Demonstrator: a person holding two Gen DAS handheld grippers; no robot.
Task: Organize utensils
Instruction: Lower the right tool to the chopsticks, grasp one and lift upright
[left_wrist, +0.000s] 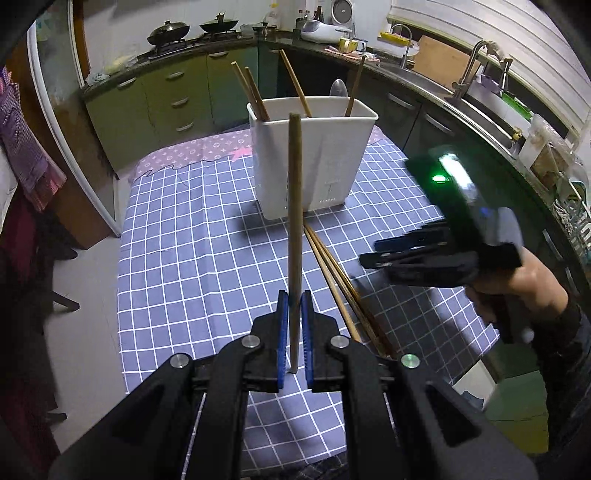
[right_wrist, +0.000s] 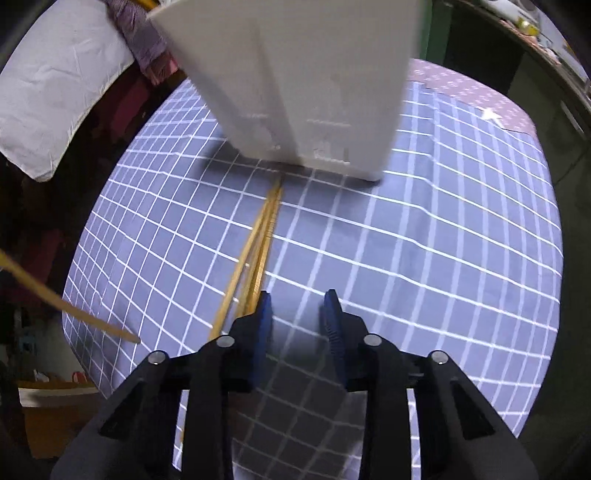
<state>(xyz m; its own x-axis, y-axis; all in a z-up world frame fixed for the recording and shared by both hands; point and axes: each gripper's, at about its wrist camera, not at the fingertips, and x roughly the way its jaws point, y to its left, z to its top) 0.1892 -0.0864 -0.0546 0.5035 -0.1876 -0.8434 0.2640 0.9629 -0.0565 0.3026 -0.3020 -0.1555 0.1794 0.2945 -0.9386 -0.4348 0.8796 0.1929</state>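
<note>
The left gripper (left_wrist: 294, 306) is clamped on a single wooden chopstick (left_wrist: 294, 206), held above a blue checked tablecloth (left_wrist: 192, 236). Beyond it stands a white utensil holder (left_wrist: 314, 155) with several chopsticks already upright inside. The right gripper (right_wrist: 297, 306) hangs with its jaws partly apart and empty, just beside a bundle of loose chopsticks (right_wrist: 258, 243) lying flat on the cloth near the holder's base.

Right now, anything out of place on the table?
Yes: several chopsticks lie loose on the checked tablecloth below the white holder instead of standing in it. The left hand-held gripper holds one more.
</note>
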